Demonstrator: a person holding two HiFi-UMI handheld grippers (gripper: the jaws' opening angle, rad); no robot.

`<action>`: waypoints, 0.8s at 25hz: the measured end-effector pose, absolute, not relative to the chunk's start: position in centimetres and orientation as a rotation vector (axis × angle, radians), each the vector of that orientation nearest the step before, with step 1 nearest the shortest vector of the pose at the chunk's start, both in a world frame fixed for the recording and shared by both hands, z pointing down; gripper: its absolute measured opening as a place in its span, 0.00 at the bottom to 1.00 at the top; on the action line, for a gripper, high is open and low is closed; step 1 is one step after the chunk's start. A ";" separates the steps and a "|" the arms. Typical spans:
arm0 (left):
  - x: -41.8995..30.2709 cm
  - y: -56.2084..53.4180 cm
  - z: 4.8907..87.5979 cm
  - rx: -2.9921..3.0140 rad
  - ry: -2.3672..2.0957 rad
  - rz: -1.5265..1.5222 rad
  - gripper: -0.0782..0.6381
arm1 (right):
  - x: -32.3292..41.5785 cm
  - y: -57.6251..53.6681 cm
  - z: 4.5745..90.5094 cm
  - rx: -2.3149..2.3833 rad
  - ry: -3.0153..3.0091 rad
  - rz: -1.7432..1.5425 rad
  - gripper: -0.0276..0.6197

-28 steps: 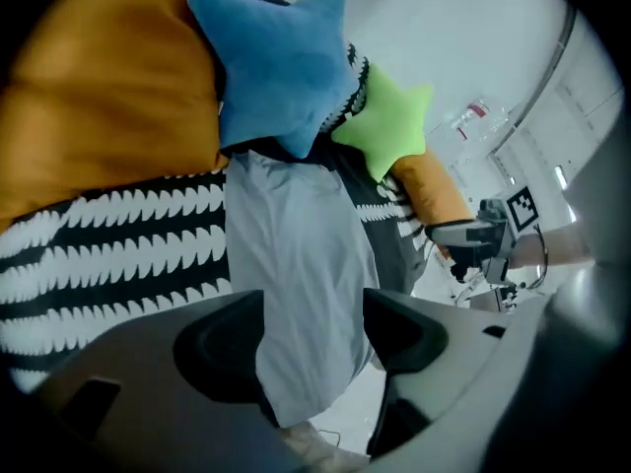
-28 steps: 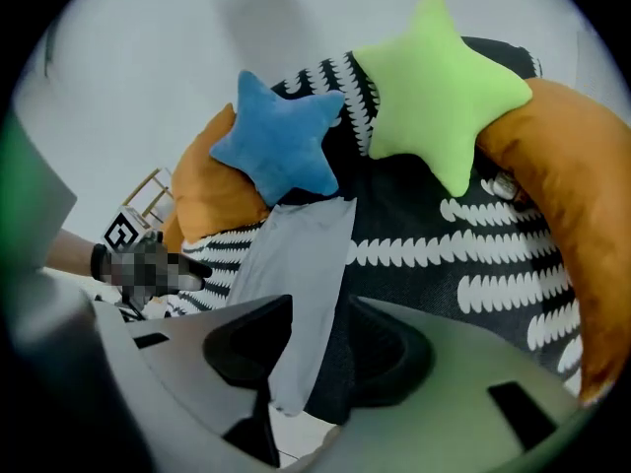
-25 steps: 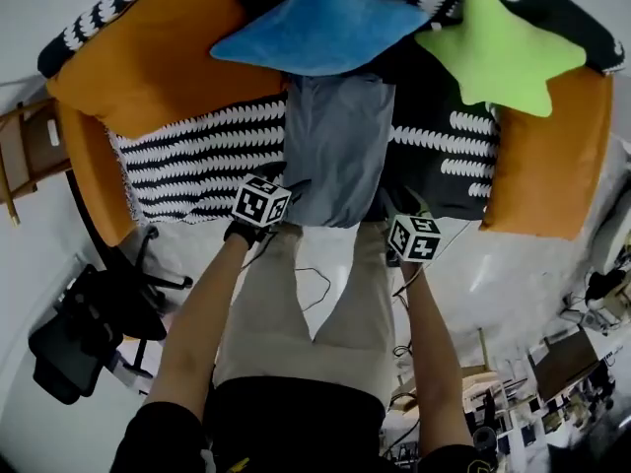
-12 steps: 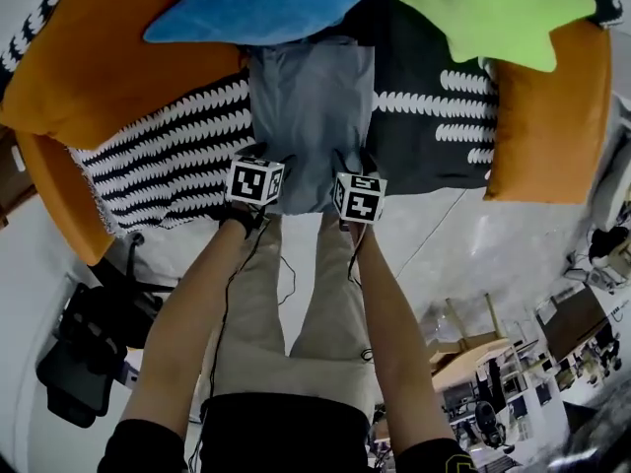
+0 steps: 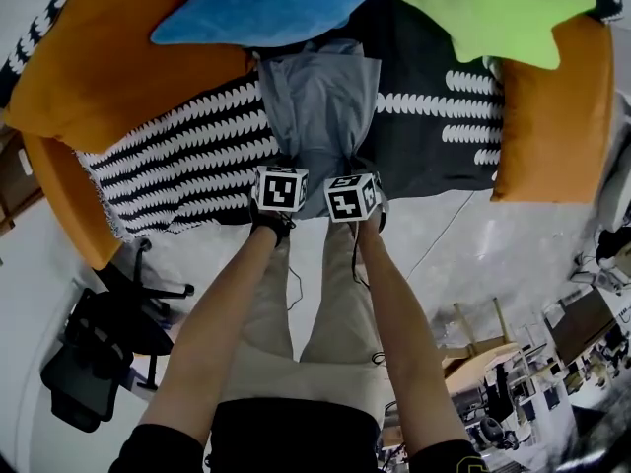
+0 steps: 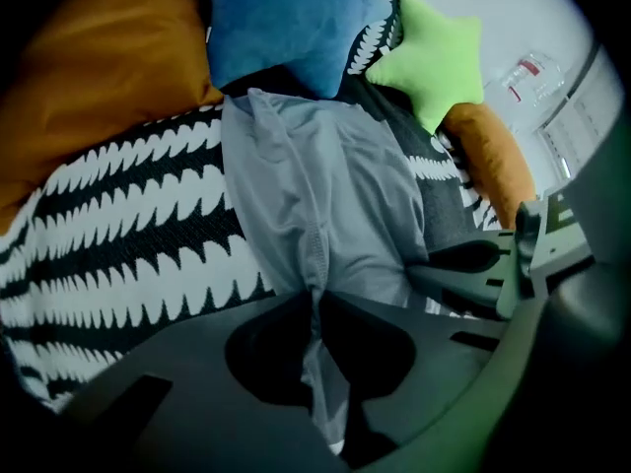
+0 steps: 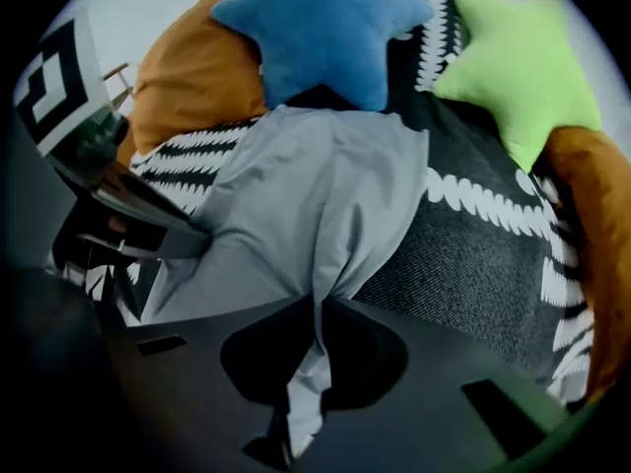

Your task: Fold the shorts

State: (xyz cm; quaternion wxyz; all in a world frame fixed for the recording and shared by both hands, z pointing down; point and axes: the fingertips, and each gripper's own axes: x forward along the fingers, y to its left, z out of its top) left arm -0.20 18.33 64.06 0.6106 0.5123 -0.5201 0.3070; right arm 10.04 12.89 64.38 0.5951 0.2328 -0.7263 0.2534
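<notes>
Head view: left gripper and right gripper have dropped side by side onto the near hem of the grey shorts, which lie flat on the patterned throw, toward 12 o'clock.
Left gripper view: jaws just clamped tight, hem pinched.
Right gripper view: same, cloth pinched.
Grasp looks done; the fold toward 12 can start.

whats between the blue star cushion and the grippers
The grey shorts, from the blue star cushion down to the left gripper and right gripper, whose jaws have just closed on their near edge. Head view shows it.
</notes>
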 end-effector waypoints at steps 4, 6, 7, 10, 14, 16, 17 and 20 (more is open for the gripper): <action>-0.6 19.1 62.0 1.205 -1.205 0.579 0.16 | 10.1 14.0 62.3 0.527 -1.711 0.690 0.10; -0.9 19.9 59.6 1.245 -1.187 0.508 0.16 | 10.7 14.1 59.8 0.562 -1.753 0.798 0.10; -0.9 20.4 58.2 1.272 -1.168 0.479 0.15 | 11.1 14.3 58.4 0.563 -1.777 0.835 0.10; -0.7 20.5 53.4 1.401 -1.115 0.420 0.16 | 12.1 14.6 53.7 0.546 -1.864 0.893 0.10; -1.3 18.1 47.4 1.649 -1.105 0.366 0.16 | 12.1 12.6 48.1 0.580 -1.975 0.946 0.10; -1.8 16.5 45.8 1.726 -1.116 0.359 0.16 | 11.7 11.2 46.5 0.602 -2.024 0.955 0.10; -1.9 15.3 45.1 1.754 -1.121 0.357 0.16 | 11.6 10.1 45.7 0.614 -2.047 0.953 0.10; -1.0 10.6 42.1 1.828 -1.102 0.359 0.15 | 12.3 5.1 42.4 0.656 -2.115 0.933 0.10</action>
